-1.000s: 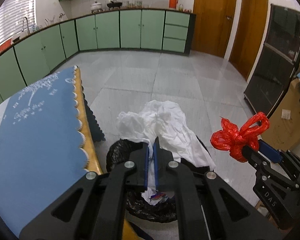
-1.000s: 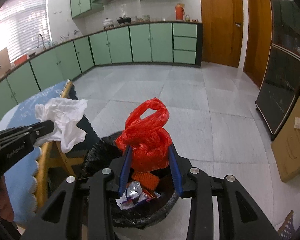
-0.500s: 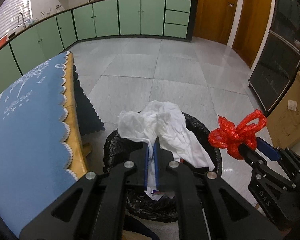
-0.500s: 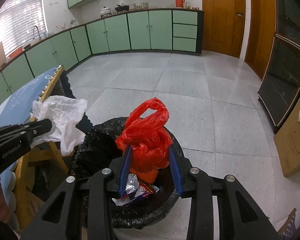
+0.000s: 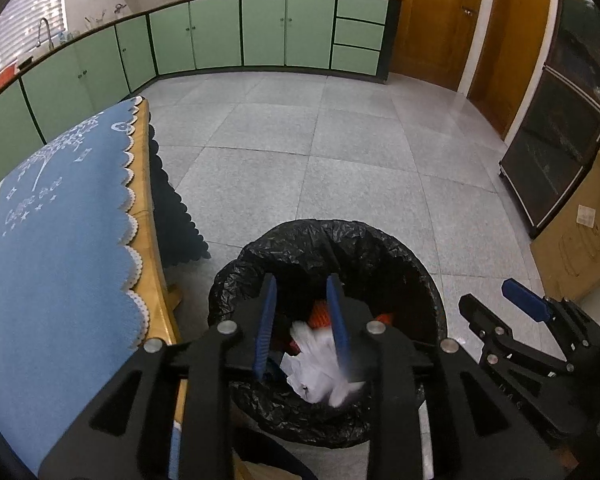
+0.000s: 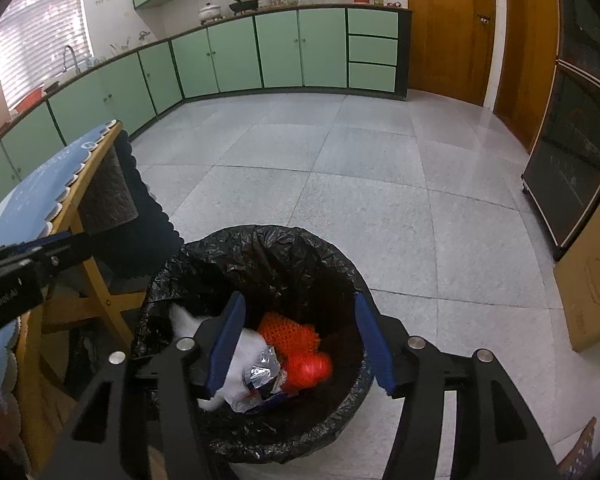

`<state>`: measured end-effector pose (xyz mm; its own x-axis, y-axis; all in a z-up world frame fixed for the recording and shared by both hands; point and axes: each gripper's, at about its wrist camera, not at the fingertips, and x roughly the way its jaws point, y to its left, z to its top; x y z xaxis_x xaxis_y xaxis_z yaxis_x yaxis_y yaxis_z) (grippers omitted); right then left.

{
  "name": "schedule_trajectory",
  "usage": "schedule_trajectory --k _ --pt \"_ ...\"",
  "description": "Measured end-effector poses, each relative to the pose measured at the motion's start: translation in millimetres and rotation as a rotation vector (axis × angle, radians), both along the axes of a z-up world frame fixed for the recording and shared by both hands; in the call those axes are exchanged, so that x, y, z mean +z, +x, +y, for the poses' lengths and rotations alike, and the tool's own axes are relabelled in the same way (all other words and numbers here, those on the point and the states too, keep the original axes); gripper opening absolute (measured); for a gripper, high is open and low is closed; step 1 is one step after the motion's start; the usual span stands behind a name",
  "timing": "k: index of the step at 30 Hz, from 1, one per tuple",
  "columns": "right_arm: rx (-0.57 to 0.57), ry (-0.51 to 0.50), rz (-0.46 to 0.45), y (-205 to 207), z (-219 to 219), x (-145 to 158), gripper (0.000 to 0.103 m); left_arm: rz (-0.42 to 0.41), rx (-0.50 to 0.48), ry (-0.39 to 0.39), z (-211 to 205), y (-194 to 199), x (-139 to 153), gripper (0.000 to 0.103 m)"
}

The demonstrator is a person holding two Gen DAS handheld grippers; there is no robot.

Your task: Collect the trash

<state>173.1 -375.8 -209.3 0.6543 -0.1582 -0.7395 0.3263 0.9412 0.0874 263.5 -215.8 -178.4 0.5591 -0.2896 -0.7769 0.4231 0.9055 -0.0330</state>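
Claws both spread apart and empty: left claw (image 5: 301, 320) and right claw (image 6: 300, 342) hang over the bin (image 6: 320, 252), white bag (image 5: 320, 372) and red bag (image 6: 310, 366) lying below them

Below the black, blue-padded left tongs (image 5: 300, 312), the bin's black liner (image 5: 380, 240) holds a white bag (image 5: 316, 364) and red bag (image 6: 310, 366). Left of them, a blue, white-scalloped cloth (image 5: 60, 240) covers the tabletop.

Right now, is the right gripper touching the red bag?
Apart. The right wrist view shows the right gripper open above the red bag, lying in the bin.
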Motion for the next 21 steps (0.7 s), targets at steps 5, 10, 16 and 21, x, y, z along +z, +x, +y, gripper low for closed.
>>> schedule_trajectory --k 5,10,16,21 --pt "-0.002 -0.005 -0.014 -1 1 6 0.062 -0.017 0.021 -0.018 8 2 9 0.028" --pt "-0.006 -0.017 -0.041 -6 4 19 0.072 -0.051 0.045 -0.047 25 -4 26 0.038" --pt "0.008 -0.04 -0.089 -20 13 48 0.09 -0.101 0.082 -0.074 57 -14 55 0.052" --pt "0.04 -0.046 -0.138 -29 26 75 0.097 -0.145 0.145 -0.109 86 -30 81 0.068"
